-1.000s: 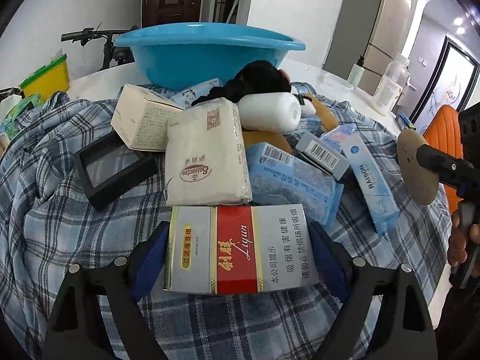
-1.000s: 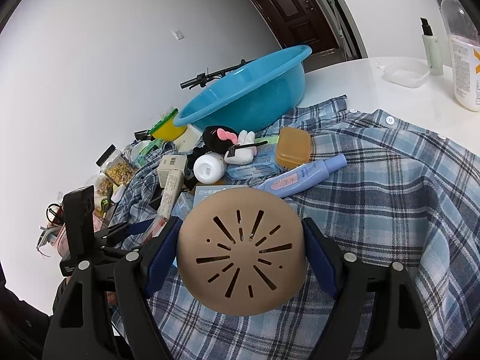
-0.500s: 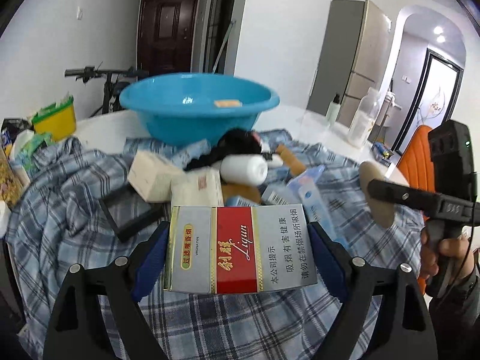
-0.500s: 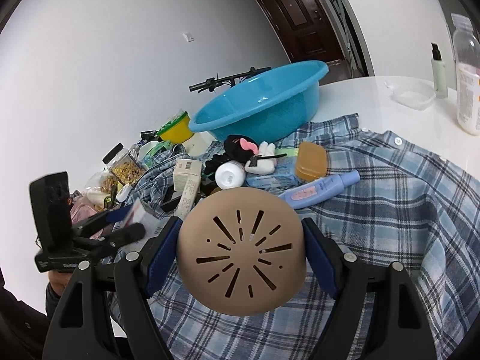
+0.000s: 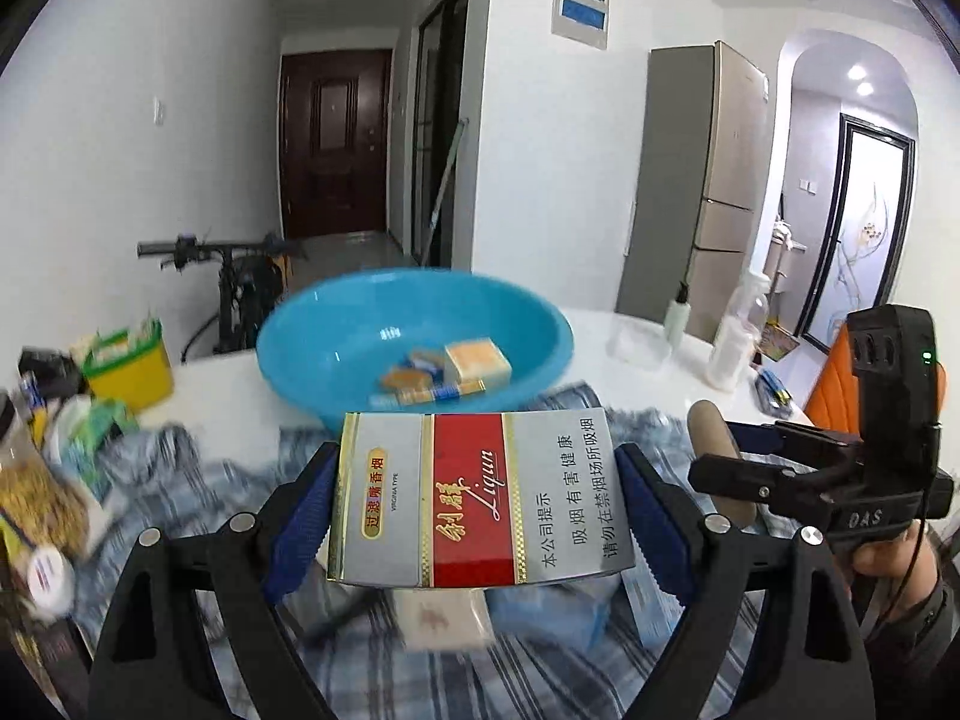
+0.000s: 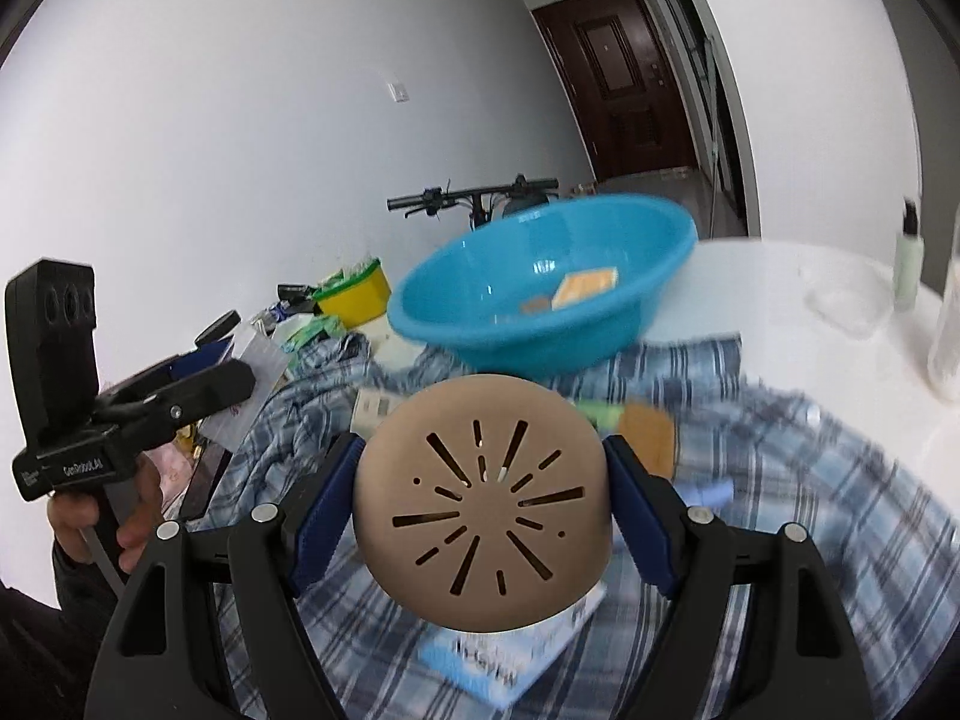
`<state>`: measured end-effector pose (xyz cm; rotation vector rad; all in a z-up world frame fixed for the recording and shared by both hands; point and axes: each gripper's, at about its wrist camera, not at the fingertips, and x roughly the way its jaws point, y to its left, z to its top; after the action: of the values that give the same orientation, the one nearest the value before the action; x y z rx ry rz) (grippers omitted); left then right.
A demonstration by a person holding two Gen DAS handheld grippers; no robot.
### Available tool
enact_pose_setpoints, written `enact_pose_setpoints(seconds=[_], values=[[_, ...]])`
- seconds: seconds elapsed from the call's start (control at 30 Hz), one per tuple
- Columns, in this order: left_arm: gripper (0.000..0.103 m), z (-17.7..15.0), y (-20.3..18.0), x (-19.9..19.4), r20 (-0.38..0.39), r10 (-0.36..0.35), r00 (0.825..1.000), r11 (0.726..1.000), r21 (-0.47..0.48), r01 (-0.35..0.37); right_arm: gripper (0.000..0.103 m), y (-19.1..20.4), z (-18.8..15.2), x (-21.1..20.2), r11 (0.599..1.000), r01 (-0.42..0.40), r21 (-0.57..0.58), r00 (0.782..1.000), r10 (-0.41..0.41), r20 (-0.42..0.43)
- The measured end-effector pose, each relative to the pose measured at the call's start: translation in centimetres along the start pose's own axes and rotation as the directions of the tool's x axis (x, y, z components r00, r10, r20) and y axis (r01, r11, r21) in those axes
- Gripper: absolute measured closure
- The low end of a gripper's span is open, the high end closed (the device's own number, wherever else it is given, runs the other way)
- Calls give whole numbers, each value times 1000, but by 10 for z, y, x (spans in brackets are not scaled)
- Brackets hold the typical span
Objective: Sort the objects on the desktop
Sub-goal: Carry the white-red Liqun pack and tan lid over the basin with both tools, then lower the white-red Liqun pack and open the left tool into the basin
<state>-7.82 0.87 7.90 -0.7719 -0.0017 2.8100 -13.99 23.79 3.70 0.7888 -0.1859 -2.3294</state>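
— What finish is seen on the cigarette carton point(image 5: 480, 495)?
— Glossy printed card, with gilt edging that shines. It is pinched by ribbed blue pads point(image 5: 300, 522) that look rubbery, set on matt black plastic.
— And the round lid point(image 6: 483, 516)?
— A matt tan surface with cut slots is shown; plastic is likely, though blur leaves that unsure.
— The rest?
— The blue basin point(image 5: 414, 342) is smooth, shiny plastic. The plaid shirt point(image 6: 810, 480) is soft woven cloth. The table point(image 5: 636, 369) is seen as polished white, with reflections.
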Motion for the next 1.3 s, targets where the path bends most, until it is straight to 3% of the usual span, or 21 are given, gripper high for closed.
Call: enact_pose_setpoints(seconds=[0.27,0.63,0.77,0.97,1.1,1.3], values=[[13,57,10,20,59,30,998,999,9,-31,25,5,66,7,996,27,-79,997,-21,75],[13,110,30,50,112,78,991,997,-25,-76,25,22,153,33,982,56,-179,991,-32,133],[13,118,47,67,123,102,987,995,-37,-98,25,24,164,53,977,69,-199,988,-40,147],[13,107,74,106,57,102,993,992,-86,-97,25,15,169,96,973,65,-219,997,-53,61],[13,100,83,118,21,148,989,986,-85,-145,25,8,172,115,980,46,-196,998,-38,47],[13,94,96,129,-11,151,988,982,-111,-151,25,1,171,128,979,60,-195,998,-56,25]])
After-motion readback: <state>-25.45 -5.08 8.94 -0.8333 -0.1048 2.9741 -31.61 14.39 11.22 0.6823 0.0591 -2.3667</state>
